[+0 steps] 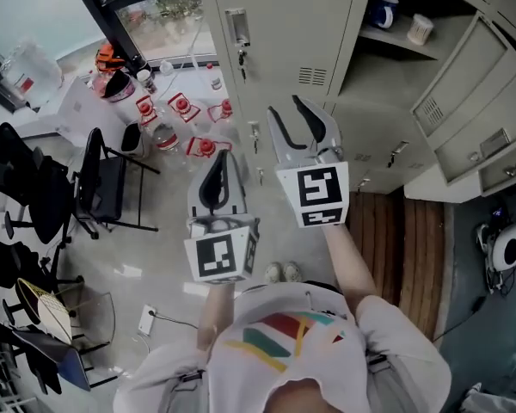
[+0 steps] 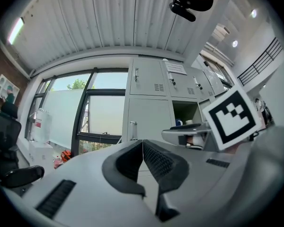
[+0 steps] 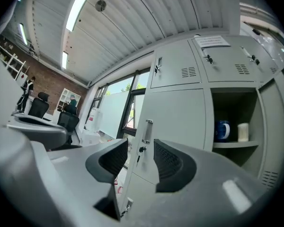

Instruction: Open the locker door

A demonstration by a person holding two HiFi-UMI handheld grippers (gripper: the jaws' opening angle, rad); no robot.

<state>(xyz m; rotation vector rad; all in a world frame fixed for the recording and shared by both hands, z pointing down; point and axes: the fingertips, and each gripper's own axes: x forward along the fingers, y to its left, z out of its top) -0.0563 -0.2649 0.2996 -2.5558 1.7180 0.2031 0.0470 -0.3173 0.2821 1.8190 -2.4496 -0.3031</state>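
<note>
Empty right hand-held gripper (image 3: 141,145) gapes; locker door (image 3: 180,117) closed.

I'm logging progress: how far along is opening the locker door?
Done: the neighbouring compartment stands open, blue mug inside. In hand: the right gripper, jaws apart and empty, faces the handle of the closed door without touching it; the left gripper is shut, empty. Left: grip the handle and pull the door open.

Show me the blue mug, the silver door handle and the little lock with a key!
Blue ceramic mug (image 3: 222,130), right gripper view, middle of its side.
Silver metal door handle (image 3: 146,131), right gripper view, middle of the bar.
Small dark lock with key (image 3: 142,149), right gripper view, on the lock's face.
</note>
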